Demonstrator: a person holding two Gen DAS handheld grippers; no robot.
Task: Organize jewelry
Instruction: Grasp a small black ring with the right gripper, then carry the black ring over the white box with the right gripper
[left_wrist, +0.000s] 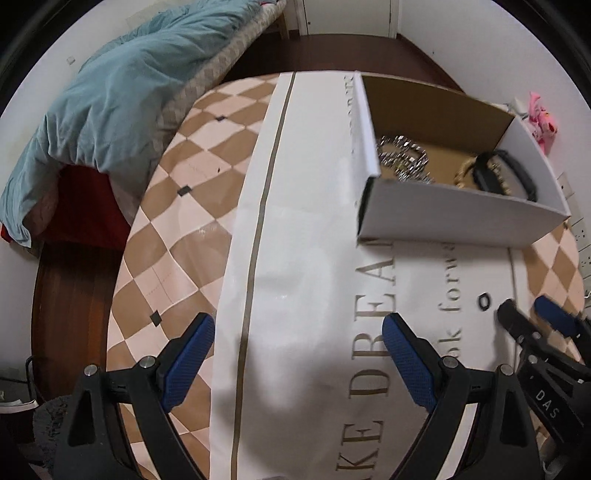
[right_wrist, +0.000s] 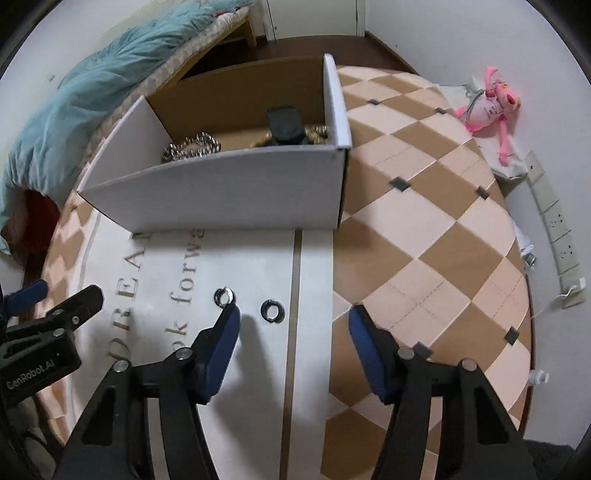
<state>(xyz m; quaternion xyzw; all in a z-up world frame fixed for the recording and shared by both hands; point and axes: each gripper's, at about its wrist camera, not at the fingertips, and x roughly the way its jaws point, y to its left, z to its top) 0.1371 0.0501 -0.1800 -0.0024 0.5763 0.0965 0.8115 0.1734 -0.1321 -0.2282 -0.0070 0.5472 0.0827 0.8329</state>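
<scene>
A white cardboard box (left_wrist: 461, 218) (right_wrist: 229, 192) stands on a white lettered mat. It holds a silver chain piece (left_wrist: 404, 157) (right_wrist: 192, 147), a gold bracelet (left_wrist: 463, 173) and a black band (left_wrist: 506, 171) (right_wrist: 286, 123). Two small dark rings lie on the mat: one (right_wrist: 224, 296) by my right gripper's left fingertip, one (right_wrist: 272, 311) between its fingers; one ring shows in the left wrist view (left_wrist: 483, 301). My right gripper (right_wrist: 293, 328) is open and empty just behind the rings. My left gripper (left_wrist: 297, 336) is open and empty over the mat.
The mat (left_wrist: 306, 229) lies on a round table with a brown and cream checked cloth (right_wrist: 424, 229). A bed with a teal blanket (left_wrist: 110, 96) is at the back left. A pink plush toy (right_wrist: 491, 107) and wall sockets (right_wrist: 554, 221) are at the right.
</scene>
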